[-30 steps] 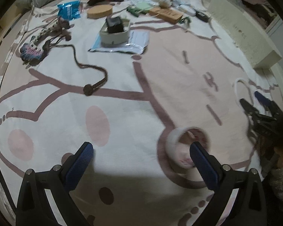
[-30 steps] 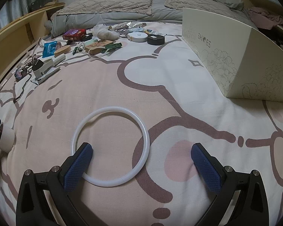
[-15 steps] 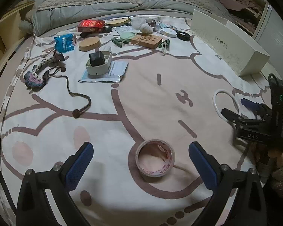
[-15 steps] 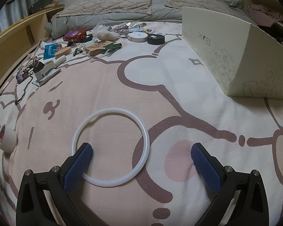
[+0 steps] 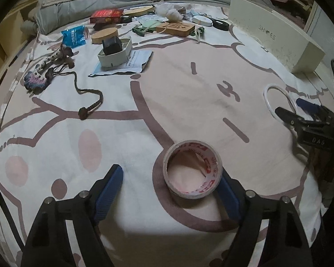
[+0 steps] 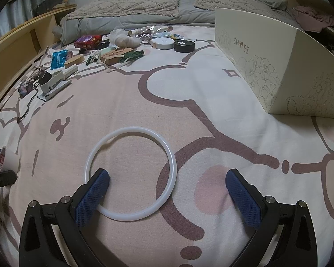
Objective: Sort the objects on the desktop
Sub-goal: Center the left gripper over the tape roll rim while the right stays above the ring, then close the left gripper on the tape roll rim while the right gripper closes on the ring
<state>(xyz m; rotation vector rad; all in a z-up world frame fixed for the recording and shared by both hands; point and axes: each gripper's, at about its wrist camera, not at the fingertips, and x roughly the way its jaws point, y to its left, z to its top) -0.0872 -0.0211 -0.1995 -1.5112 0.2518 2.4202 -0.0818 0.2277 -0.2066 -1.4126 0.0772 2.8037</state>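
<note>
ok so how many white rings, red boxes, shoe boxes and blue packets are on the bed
white ring: 1
red box: 1
shoe box: 1
blue packet: 1
total: 4

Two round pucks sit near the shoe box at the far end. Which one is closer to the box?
The black puck. It lies nearer the shoe box, while the white puck sits on its far side, toward the clutter.
</note>
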